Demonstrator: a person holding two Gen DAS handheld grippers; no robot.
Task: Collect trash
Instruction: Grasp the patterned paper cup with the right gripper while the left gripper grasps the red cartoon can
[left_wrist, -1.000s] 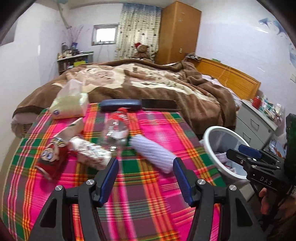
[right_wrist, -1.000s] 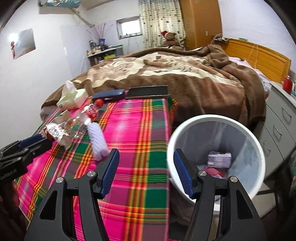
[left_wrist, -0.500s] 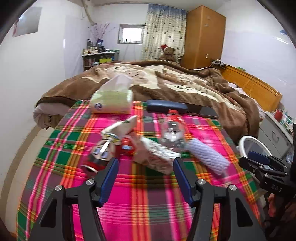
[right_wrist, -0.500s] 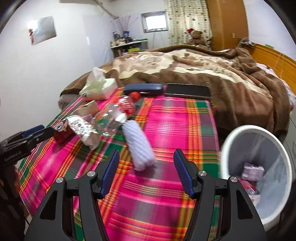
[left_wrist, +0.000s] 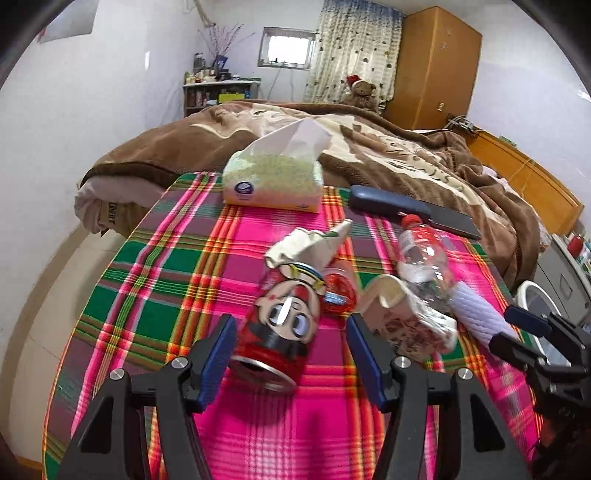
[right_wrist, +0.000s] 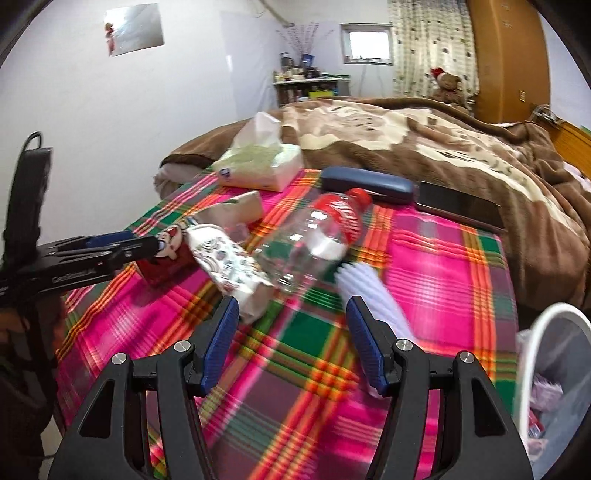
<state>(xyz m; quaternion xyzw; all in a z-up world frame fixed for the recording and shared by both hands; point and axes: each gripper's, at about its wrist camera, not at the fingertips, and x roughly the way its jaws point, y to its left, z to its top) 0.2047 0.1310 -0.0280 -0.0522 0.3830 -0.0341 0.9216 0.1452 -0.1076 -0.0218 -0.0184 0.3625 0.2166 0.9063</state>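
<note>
The left hand-held gripper (left_wrist: 290, 354) hangs with jaws apart, the can (left_wrist: 282, 325) lying just ahead between them. Push forward until both pads flank its body, then close squarely. The right hand-held gripper (right_wrist: 291, 339) waits spread over the tabletop (right_wrist: 443, 266).

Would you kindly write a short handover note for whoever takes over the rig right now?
Left gripper: open, straddling the red can, not gripping it.
Right gripper: open, empty, above the cloth.
On the table: can, printed wrapper, clear bottle, white roll.
Bin at right holds some trash.
Left to do: bin those four.
</note>
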